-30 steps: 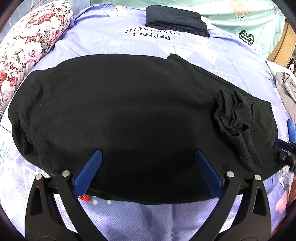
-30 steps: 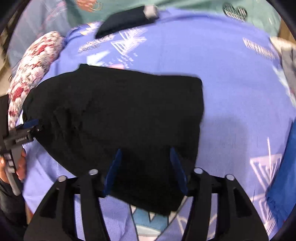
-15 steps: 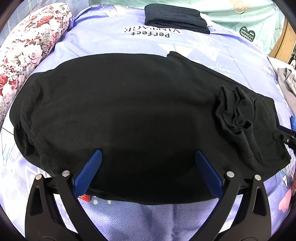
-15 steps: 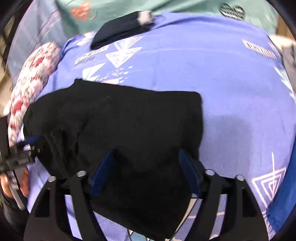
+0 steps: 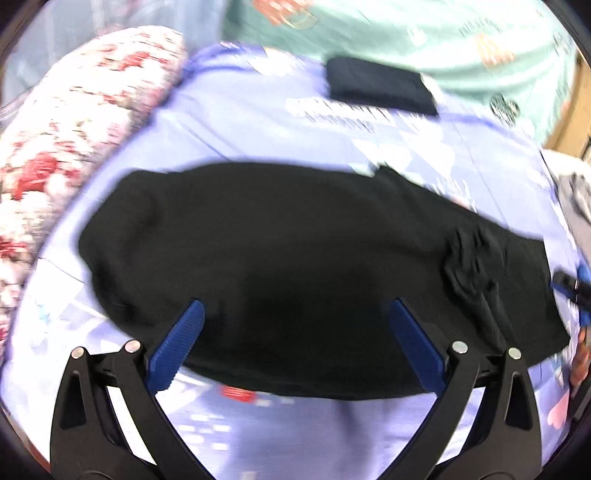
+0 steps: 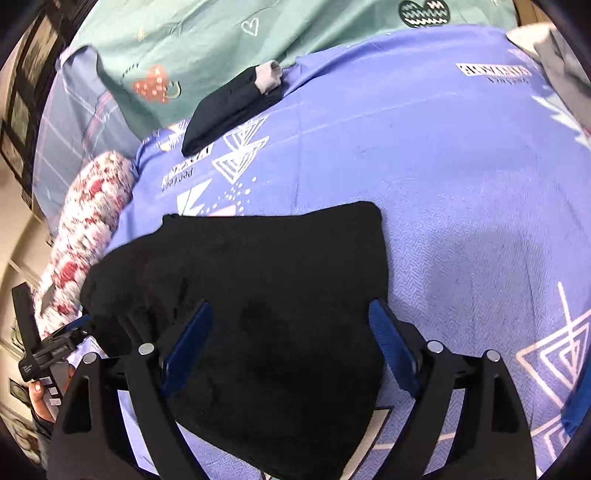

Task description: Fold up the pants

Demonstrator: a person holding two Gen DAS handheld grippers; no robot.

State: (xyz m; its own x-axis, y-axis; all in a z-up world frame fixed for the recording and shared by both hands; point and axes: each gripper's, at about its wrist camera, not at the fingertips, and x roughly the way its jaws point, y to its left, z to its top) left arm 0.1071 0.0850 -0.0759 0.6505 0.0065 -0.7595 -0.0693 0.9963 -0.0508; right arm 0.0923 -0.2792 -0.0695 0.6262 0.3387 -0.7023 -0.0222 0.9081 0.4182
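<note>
The black pants (image 5: 303, 258) are lying flat across the purple bedspread (image 5: 258, 125), folded into a broad dark slab running from the floral pillow's side toward the far right; a bunched, wrinkled lump of their own cloth (image 5: 469, 258) is sitting on top near the right end; the left gripper (image 5: 295, 332) is hanging just over the near edge of the pants with its blue fingers (image 5: 177, 347) spread wide apart and nothing between them (the left view is smeared, so finer detail is hard to tell); the right gripper (image 6: 290, 332) is hovering over the other end of the pants (image 6: 258, 295), its jaws likewise standing well apart and gripping nothing, the black cloth showing between and beneath them; from that side the pants' far edge is lying straight and square on the bedspread (image 6: 443, 166); a floral pillow (image 5: 74, 129) is resting along the left edge of the bed; a second dark folded garment (image 5: 380, 88) is sitting well apart from the pants at the far end, just in front of a mint-green sheet (image 6: 221, 33); something grey (image 5: 576, 199) is crumpled at the right margin
</note>
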